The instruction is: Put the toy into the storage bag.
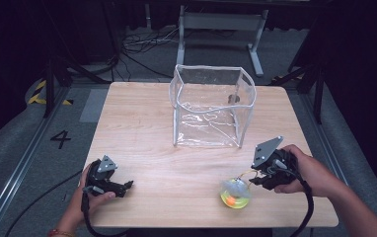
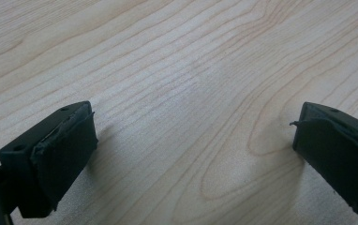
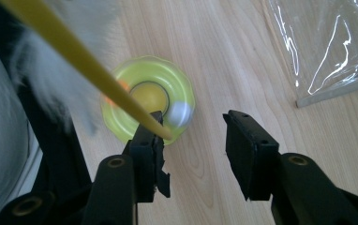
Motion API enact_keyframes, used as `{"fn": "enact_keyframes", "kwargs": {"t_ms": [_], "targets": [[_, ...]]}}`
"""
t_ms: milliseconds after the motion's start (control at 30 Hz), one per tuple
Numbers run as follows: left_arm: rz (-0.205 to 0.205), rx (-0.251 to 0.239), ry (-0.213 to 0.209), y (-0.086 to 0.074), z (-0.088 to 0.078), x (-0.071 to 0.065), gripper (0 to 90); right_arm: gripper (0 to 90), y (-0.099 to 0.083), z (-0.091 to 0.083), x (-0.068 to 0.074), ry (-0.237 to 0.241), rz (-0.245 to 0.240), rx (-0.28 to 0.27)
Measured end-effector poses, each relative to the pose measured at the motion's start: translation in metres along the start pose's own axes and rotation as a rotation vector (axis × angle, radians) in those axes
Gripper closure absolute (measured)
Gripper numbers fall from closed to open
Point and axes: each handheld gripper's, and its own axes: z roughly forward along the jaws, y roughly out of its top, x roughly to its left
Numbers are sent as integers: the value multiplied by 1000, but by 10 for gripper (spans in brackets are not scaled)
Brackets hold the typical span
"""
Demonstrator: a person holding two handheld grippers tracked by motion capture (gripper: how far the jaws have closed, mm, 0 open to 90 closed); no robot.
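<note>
**Yellow toy by the right hand-held gripper, left one idle on the bench**

High view: a wooden bench [image 1: 176, 163] carries a clear plastic box-shaped bag [image 1: 211, 106], standing upright near the far middle. On the near right lies a round yellow-green toy [image 1: 235, 193] with an orange spot and something whitish on top. The right hand-held gripper [image 1: 256, 180], held in the person's right hand [image 1: 311, 173], sits just beside the toy, its tips at the toy's upper right edge; a thin yellow strand runs between them. The left hand-held gripper [image 1: 127, 186] rests low near the bench's near left edge, well apart from the toy and the bag.

Left gripper view: the two black jaws stand wide apart over bare wood grain, with nothing between them.

Right gripper view: the toy [image 3: 146, 105] lies on the bench just beyond the jaws, a yellow disc with a darker ring at its middle and a small white ball at its rim. A yellow rod or strap [image 3: 81, 61], blurred, crosses from the upper left down to the tip of the left-hand jaw and touches it. The jaws stand part open, the gap between them bare; whether the strap is pinched I cannot tell. A corner of the clear bag [image 3: 327, 51] shows at upper right.
</note>
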Motion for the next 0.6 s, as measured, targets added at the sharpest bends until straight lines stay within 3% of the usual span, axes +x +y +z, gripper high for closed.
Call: {"fn": "enact_keyframes", "kwargs": {"t_ms": [333,600], "targets": [[1,0,0,0,0,0,2,872,9,-1,7,33,-40,32],[-2,0,-1,0,0,0,2,880,13,-5,9,52,-59,59]]}}
